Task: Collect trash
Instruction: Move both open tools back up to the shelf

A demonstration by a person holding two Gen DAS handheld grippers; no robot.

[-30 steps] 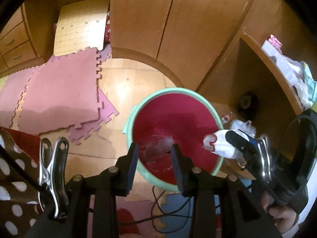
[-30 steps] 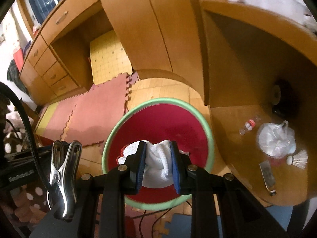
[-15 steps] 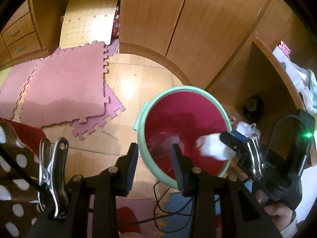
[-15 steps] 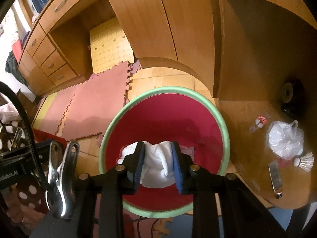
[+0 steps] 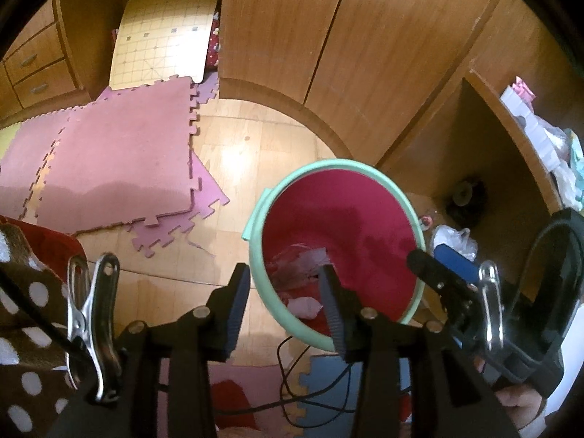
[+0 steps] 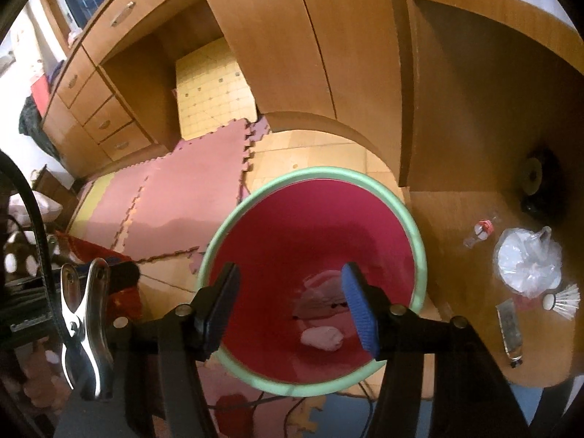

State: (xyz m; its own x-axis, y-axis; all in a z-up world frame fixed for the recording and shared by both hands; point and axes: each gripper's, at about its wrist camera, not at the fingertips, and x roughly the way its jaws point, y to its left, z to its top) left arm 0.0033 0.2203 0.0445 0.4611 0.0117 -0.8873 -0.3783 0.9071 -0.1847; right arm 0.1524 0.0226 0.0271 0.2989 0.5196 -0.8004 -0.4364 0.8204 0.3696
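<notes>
A red bin with a mint-green rim (image 5: 255, 219) (image 6: 317, 173) stands on the wooden floor. A white crumpled wad (image 6: 321, 336) (image 5: 304, 306) lies at its bottom beside clear plastic trash (image 5: 297, 261). My right gripper (image 6: 292, 303) is open and empty above the bin's mouth; it also shows in the left wrist view (image 5: 434, 266) at the bin's right rim. My left gripper (image 5: 284, 292) is open and empty over the bin's near rim.
A low wooden shelf (image 6: 471, 284) right of the bin holds a white plastic bag (image 6: 525, 259), a small bottle (image 6: 480, 231), a shuttlecock (image 6: 564, 297) and a flat wrapper (image 6: 509, 330). Pink foam mats (image 5: 109, 168) lie to the left. Cables (image 5: 310, 383) run below the bin.
My right gripper has opened and let go of the white wad, which has dropped to the bottom of the bin. The left gripper has drifted slightly left, staying open.
</notes>
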